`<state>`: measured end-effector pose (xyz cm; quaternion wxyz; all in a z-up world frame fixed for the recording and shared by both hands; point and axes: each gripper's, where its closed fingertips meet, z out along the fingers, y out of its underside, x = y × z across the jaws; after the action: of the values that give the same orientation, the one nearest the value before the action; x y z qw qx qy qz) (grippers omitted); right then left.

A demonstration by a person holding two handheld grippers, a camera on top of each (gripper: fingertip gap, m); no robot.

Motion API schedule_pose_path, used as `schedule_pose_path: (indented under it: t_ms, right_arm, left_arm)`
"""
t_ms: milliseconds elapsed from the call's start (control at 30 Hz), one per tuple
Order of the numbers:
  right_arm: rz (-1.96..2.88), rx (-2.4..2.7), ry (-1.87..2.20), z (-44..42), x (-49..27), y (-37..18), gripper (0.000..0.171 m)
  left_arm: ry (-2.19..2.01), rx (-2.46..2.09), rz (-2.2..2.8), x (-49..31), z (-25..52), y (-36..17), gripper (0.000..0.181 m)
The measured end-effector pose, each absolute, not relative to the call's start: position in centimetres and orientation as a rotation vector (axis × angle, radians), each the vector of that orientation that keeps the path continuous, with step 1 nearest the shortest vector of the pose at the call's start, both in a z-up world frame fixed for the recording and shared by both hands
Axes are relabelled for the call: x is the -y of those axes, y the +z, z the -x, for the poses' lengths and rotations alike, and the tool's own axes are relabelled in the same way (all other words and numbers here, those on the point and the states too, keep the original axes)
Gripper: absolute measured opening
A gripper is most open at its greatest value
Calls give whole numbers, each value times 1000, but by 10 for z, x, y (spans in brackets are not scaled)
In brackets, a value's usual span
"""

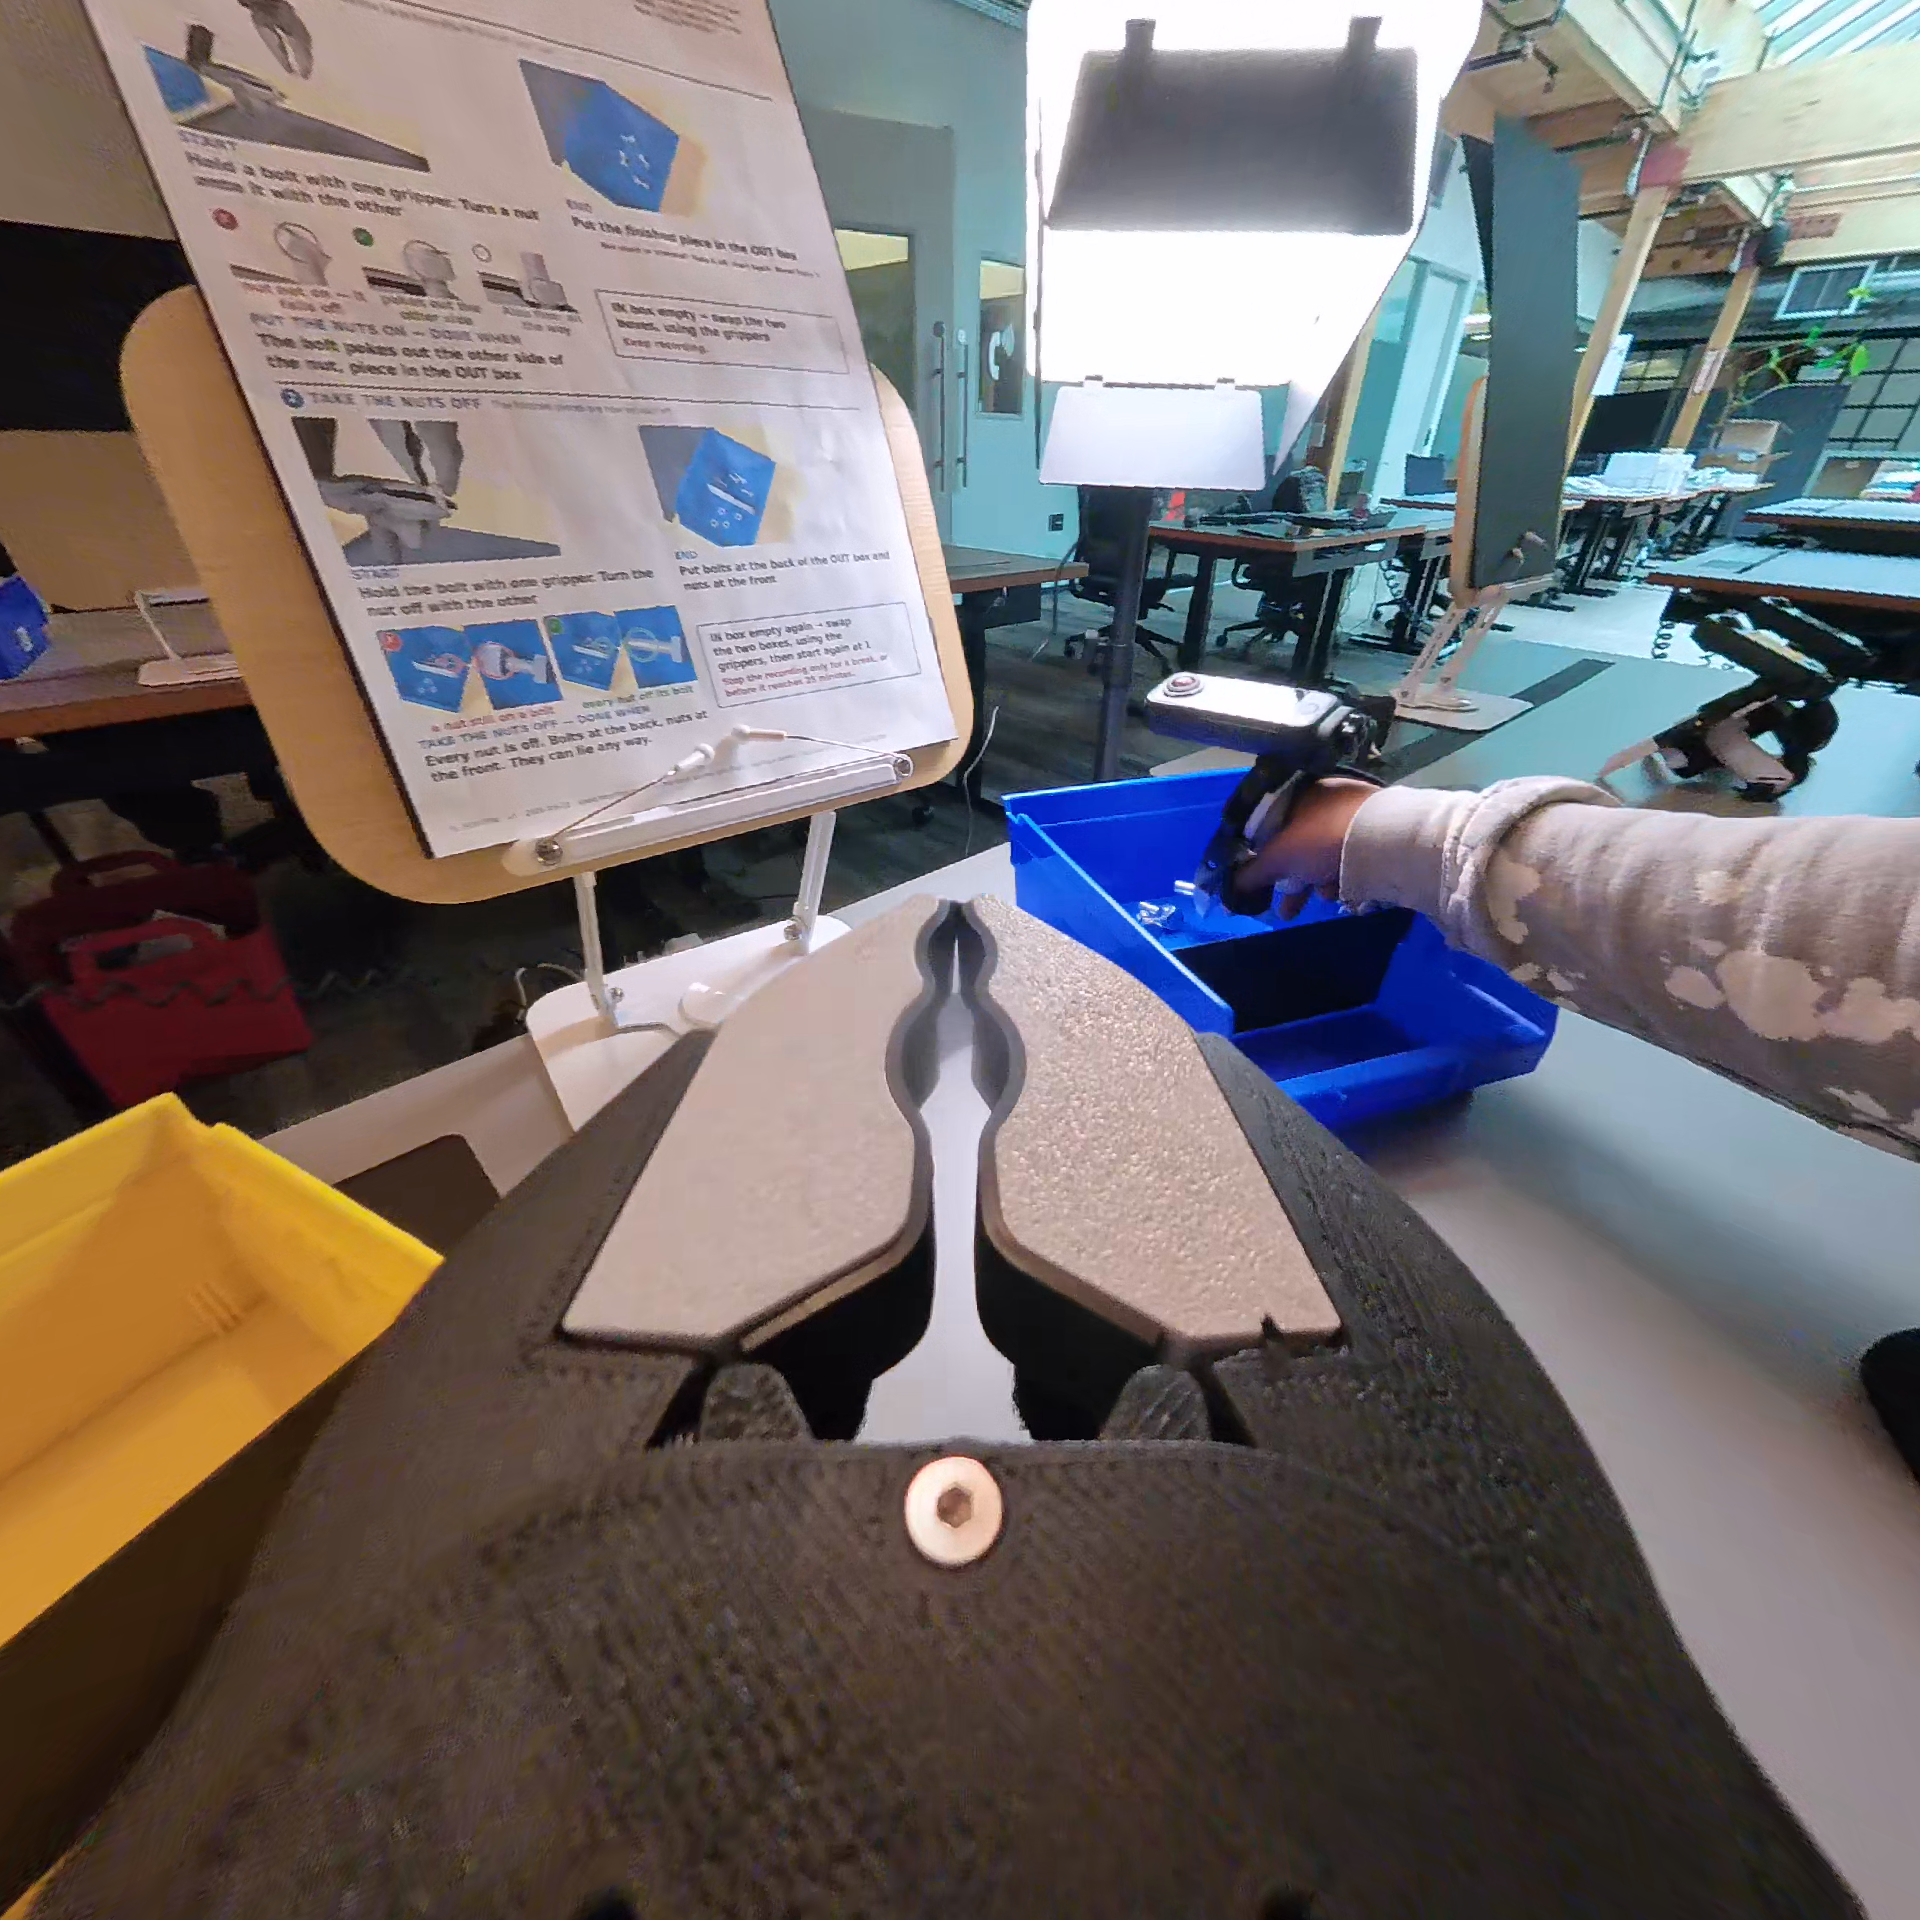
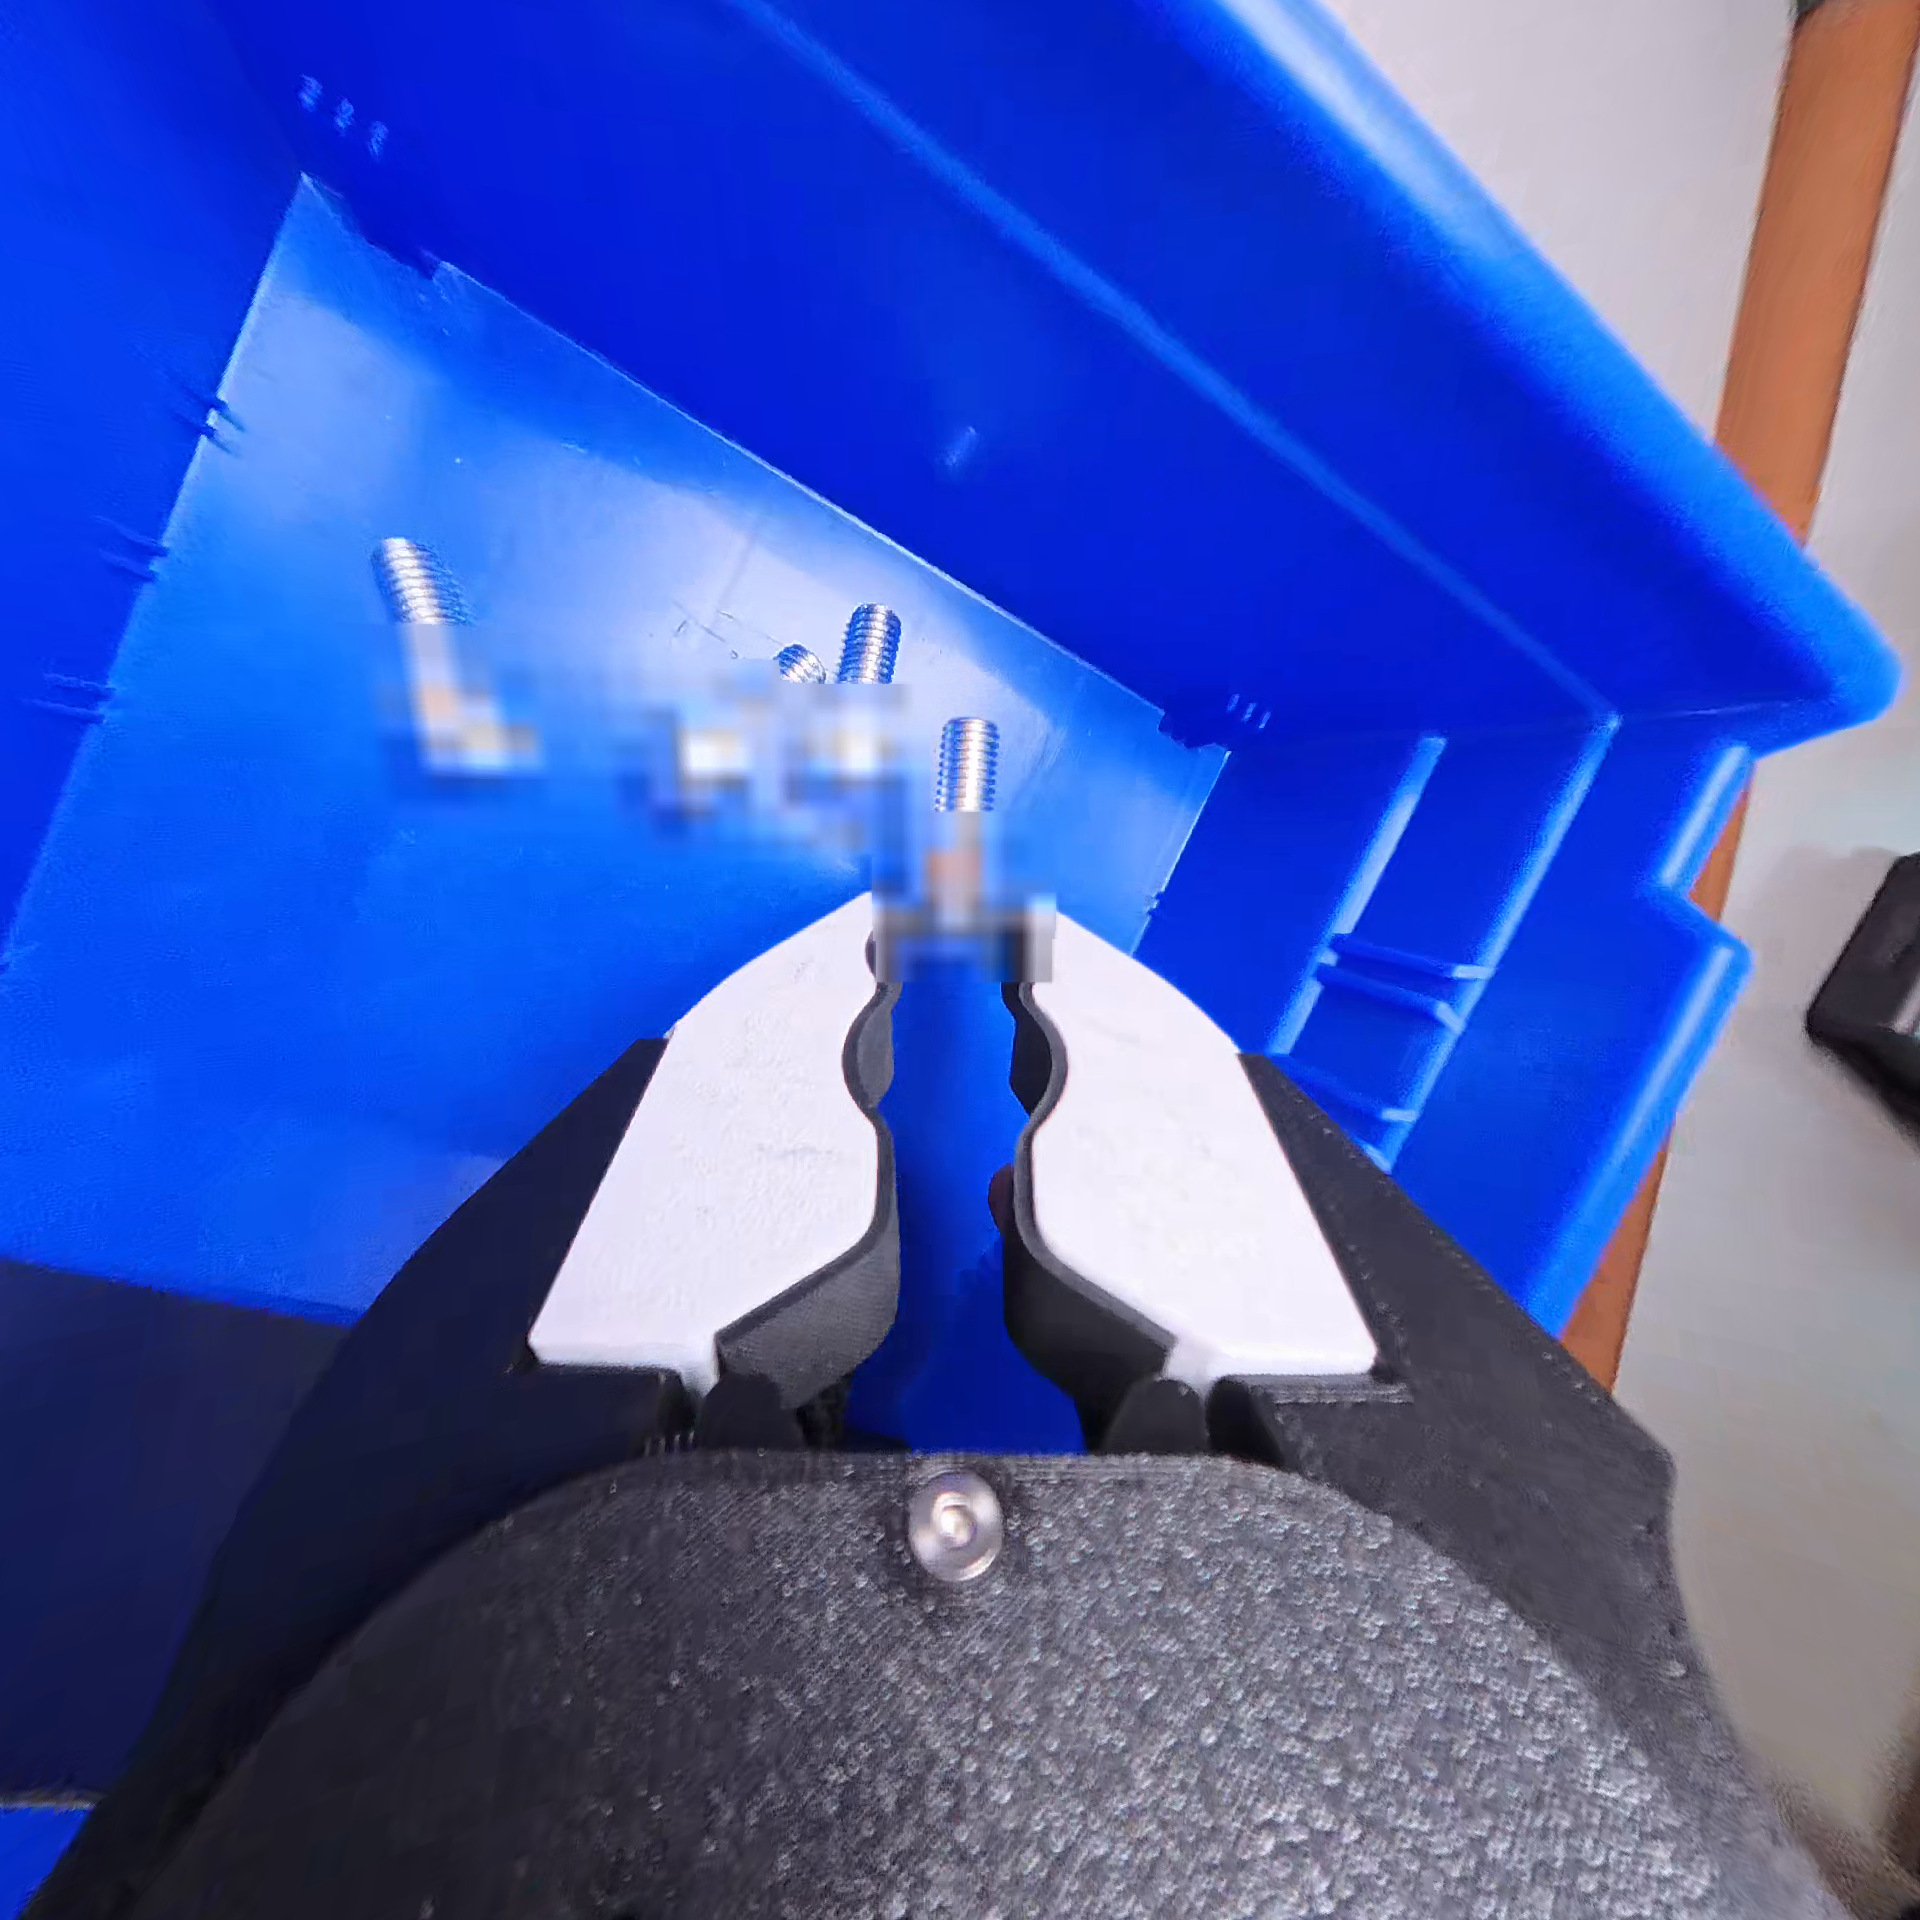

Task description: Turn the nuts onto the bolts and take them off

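1. Open office space with desks, chairs and a bright lamp panel (image 1: 1236, 208) fills the far background.
2. Pale tabletop (image 1: 1662, 1247) carries all the work things.
3. Instruction sheet (image 1: 520, 416) leans on a wooden stand at far left; its base sits on the tabletop.
4. Blue bin (image 1: 1351, 1039) sits to the right, just past the left tongs. A divider splits it into a far and a near compartment.
5. Yellow bin (image 1: 156, 1299) sits at near left; only part shows.
6. Left tongs (image 1: 961, 920) hover over the tabletop between the two bins. Their tips are nearly touching, with only a thin gap, and nothing is between them.
7. Right tongs (image 2: 951, 935) reach down into the far compartment of the blue bin, held by a hand (image 1: 1299, 862) in a mottled grey sleeve. They stand part open, tips to either side of the nearest bolt; a mosaic patch covers that spot, so I cannot tell whether they touch or hold it.
8. Bolts (image 2: 966, 764) lie on the floor of that far compartment, four in all, threaded ends pointing away. Three cluster near the tongs; one lies apart to the left. Patches cover their near ends, so nuts cannot be made out.
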<state>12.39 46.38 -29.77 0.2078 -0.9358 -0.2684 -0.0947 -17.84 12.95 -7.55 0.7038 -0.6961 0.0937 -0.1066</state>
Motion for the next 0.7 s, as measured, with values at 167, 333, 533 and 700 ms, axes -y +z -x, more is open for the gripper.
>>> schedule_pose_path:
  t_ms: [167, 333, 533, 700]
  right_arm:
    - [2608, 738, -223, -123, -464, -295, 18]
    - [2501, 822, -89, -113, -462, -267, 19]
    - [2227, 991, 85, -90, -431, -206, 33]
    - [1926, 1168, 222, -68, -360, -165, 38]
  left_arm:
    - [-257, -161, 1545, -129, 193, -74, 0]
    - [-248, -164, 1544, -127, 193, -74, 1]
    - [-243, -193, 1560, -130, 186, -79, 1]
    - [-205, -232, 1575, -129, 185, -82, 5]
